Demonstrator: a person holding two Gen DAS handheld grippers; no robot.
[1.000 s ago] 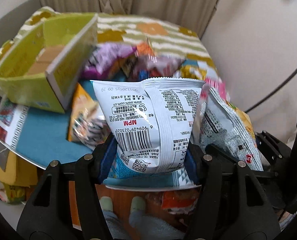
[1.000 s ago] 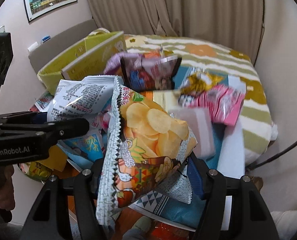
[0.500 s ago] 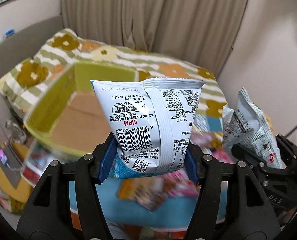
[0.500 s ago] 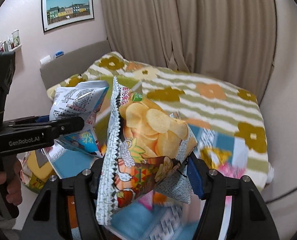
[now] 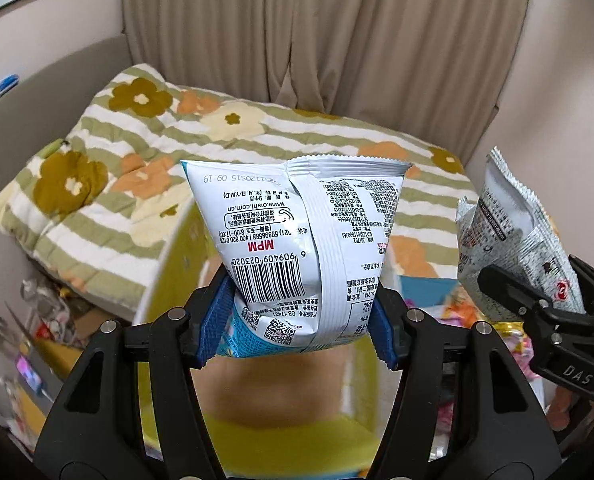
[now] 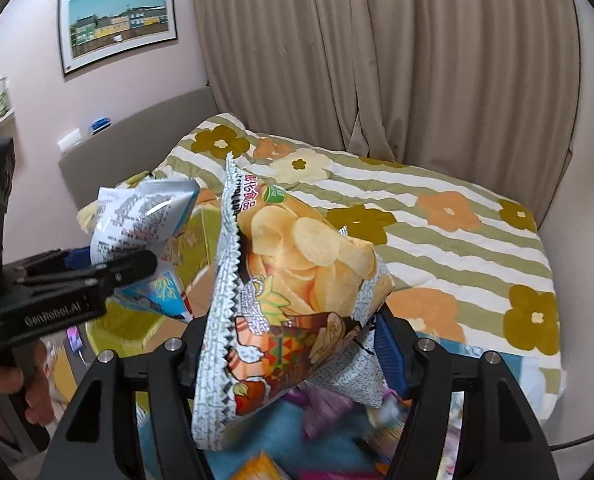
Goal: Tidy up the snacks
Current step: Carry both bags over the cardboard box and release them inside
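We hold one snack in each gripper. The left gripper is clamped on the bottom of a white snack packet, barcode side toward the camera, and it hangs over the yellow-green cardboard box, whose brown floor shows just below the jaws. The right gripper is closed partway on a potato chip bag, pinched low with its serrated seam standing up; it rides beside the left one, over the blue table where loose snacks lie, with the flowered bedspread behind.

To do this well, we judge that we should bring each bag fully inside the box walls before letting go, lower it close to the floor, and release one at a time so they do not collide.
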